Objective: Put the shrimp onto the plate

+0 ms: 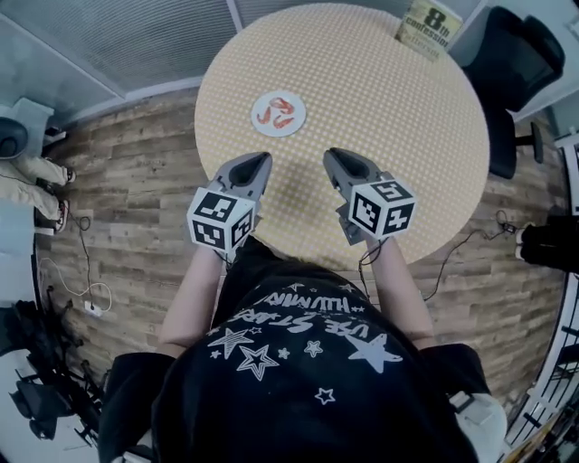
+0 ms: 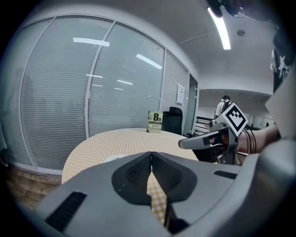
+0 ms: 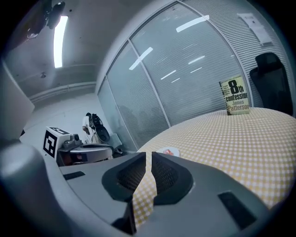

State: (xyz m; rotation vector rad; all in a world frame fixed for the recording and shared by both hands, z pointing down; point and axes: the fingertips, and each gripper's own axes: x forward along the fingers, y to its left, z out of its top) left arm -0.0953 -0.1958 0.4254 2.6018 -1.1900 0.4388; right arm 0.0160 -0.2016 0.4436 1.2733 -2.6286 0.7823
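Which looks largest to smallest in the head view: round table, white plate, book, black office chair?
1. round table
2. black office chair
3. book and white plate: about alike, and the frame's edge crops the book, so unranked.

My head camera looks steeply down on the whole round table [image 1: 389,118], with the left gripper [image 1: 262,159] and right gripper [image 1: 331,155] near its close edge. Each gripper camera rides low, facing along its jaws across the tabletop. Both share the book [image 1: 423,27] at the far rim, and each shows the other gripper alongside.
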